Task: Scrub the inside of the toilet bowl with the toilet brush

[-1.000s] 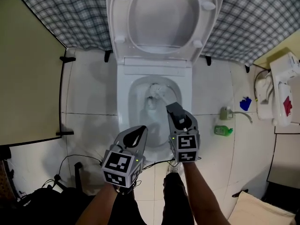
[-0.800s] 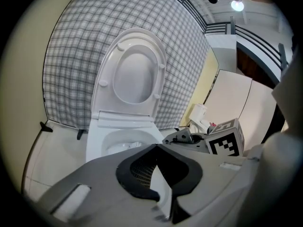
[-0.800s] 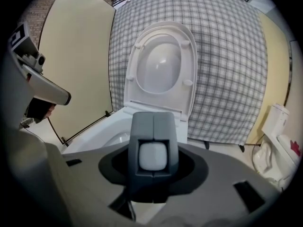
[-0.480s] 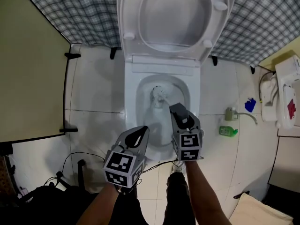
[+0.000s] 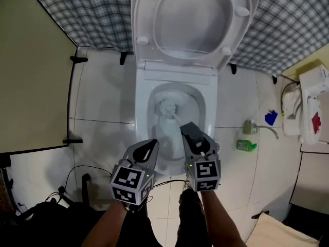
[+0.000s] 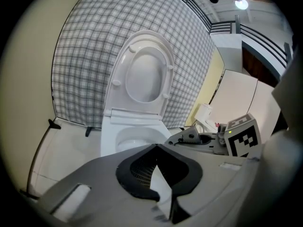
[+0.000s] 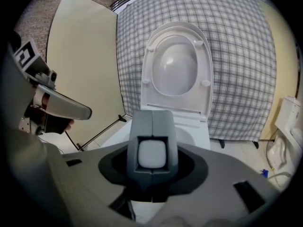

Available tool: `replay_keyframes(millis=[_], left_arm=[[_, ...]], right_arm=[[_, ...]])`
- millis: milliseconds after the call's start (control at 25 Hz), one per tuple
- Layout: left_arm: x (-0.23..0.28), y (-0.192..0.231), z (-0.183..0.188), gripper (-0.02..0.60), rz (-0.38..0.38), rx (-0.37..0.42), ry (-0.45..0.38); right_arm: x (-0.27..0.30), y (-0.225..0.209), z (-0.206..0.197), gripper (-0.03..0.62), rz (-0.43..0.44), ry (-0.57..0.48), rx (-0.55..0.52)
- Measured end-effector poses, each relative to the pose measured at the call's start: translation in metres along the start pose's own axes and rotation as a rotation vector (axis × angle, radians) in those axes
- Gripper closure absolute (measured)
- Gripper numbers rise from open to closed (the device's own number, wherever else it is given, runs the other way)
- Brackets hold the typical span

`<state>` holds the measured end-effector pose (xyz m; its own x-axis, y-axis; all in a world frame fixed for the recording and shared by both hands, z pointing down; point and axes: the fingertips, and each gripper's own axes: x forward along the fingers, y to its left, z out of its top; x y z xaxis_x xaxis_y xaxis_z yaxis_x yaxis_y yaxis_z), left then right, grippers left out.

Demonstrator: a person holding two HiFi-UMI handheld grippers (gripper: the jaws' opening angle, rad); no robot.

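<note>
Toilet brush [image 5: 167, 107] down in the toilet bowl [image 5: 142, 112].
Your right claw [image 5: 191, 133] pinches its handle; your left claw [image 5: 149, 148] hangs just beside, tips pressed together, empty.

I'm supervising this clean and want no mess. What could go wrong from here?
The right gripper holds the toilet brush by its handle end, so the head could skid on the bowl and flick water over the rim. Cables lie on the floor beside the person: a trip or wetting risk.
</note>
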<state>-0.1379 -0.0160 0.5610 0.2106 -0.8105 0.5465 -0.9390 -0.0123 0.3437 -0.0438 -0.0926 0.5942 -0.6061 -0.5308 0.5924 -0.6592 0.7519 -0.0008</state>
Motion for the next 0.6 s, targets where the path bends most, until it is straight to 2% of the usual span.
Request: replay_keyframes(millis=[200, 400, 600], left_arm=[[-0.001, -0.001, -0.006, 0.571, 0.008, -0.002, 0.007], [-0.004, 0.0, -0.018, 0.571, 0.019, -0.014, 0.021], [-0.005, -0.002, -0.025, 0.571, 0.02, -0.026, 0.023]], right_arm=[[0.014, 0.008, 0.003, 0.411, 0.06, -0.029, 0.04], [0.026, 0.037, 0.004, 0.411, 0.171, -0.002, -0.085], [-0.008, 0.061, -0.029, 0.41, 0.249, 0.043, -0.126]])
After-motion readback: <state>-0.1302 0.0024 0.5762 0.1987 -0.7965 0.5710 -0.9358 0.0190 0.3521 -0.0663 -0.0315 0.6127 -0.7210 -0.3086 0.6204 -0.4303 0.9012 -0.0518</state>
